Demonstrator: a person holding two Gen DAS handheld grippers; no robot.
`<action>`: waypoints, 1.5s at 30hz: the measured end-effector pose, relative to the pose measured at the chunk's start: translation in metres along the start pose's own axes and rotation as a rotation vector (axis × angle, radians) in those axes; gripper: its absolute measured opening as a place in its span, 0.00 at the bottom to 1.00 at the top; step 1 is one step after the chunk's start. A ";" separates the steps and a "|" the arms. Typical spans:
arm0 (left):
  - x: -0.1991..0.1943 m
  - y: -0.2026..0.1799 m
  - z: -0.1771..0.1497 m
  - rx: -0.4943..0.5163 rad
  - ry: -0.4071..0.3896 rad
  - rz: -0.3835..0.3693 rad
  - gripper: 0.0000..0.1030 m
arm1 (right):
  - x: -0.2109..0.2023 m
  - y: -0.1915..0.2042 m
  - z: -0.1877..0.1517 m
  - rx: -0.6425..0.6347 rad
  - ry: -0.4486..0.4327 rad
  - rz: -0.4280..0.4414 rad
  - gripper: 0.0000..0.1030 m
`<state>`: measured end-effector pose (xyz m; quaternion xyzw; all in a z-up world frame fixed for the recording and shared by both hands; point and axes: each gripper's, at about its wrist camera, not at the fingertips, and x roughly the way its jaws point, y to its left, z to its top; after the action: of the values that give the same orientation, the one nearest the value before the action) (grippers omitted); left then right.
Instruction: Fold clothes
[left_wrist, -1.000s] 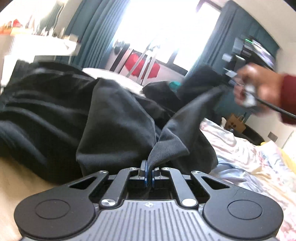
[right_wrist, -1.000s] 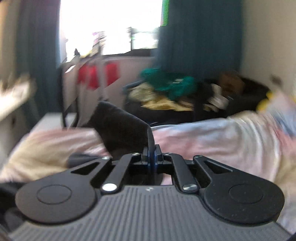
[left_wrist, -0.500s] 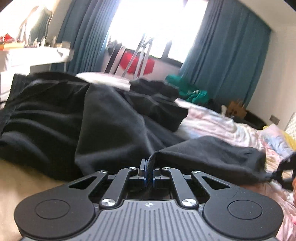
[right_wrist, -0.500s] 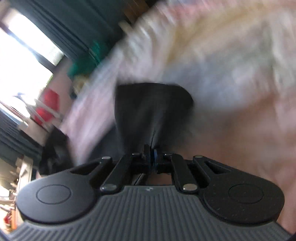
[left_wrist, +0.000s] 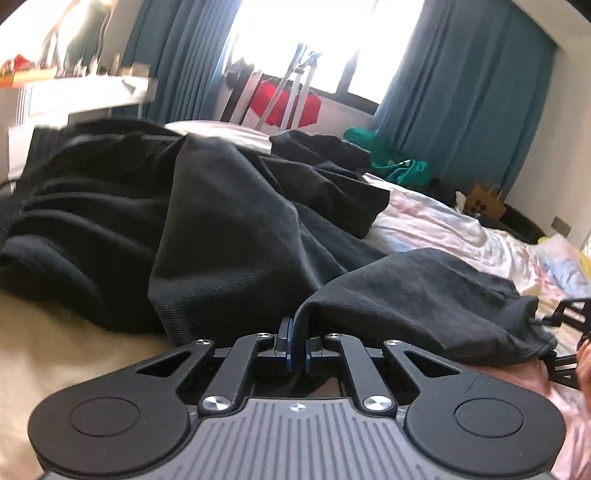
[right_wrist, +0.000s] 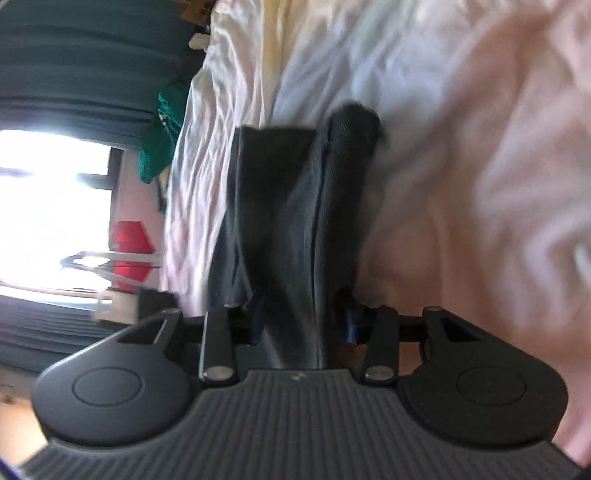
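A black garment (left_wrist: 221, 221) lies crumpled across the bed. My left gripper (left_wrist: 295, 339) is shut on a fold of it near the bed's front edge. From there a flat strip of the cloth runs to the right and lies on the sheet. At its far end is my right gripper (left_wrist: 569, 332), at the picture's right edge. In the right wrist view, which is rolled onto its side, the right gripper (right_wrist: 301, 317) has its jaws opening. The black strip (right_wrist: 288, 206) lies loose between them, with a gap showing at one pad.
The bed has a pale pink and white sheet (left_wrist: 443, 225). Behind it are teal curtains (left_wrist: 461, 92), a bright window, a drying rack with red cloth (left_wrist: 284, 103), a green clothes heap (left_wrist: 399, 166), a paper bag (left_wrist: 484, 203) and a white desk (left_wrist: 74, 96) at the left.
The right gripper swept down from mid-air, rolling onto its side, and laid the cloth's end flat on the bed. Its jaws have come apart. The left gripper stayed shut on the fold.
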<state>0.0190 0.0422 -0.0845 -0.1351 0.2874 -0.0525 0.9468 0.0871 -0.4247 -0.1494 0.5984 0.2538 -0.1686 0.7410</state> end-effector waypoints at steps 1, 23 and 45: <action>0.000 0.003 0.001 -0.019 0.002 -0.019 0.06 | -0.001 0.007 -0.001 -0.050 -0.047 -0.023 0.17; -0.050 0.002 0.008 0.015 0.153 -0.437 0.78 | -0.018 -0.002 0.046 -0.141 -0.408 -0.115 0.07; 0.009 0.213 0.014 -1.035 -0.053 0.022 0.34 | -0.051 0.006 0.049 -0.216 -0.538 -0.007 0.07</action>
<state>0.0390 0.2478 -0.1391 -0.5838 0.2530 0.1101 0.7635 0.0571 -0.4739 -0.1078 0.4488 0.0667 -0.2960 0.8406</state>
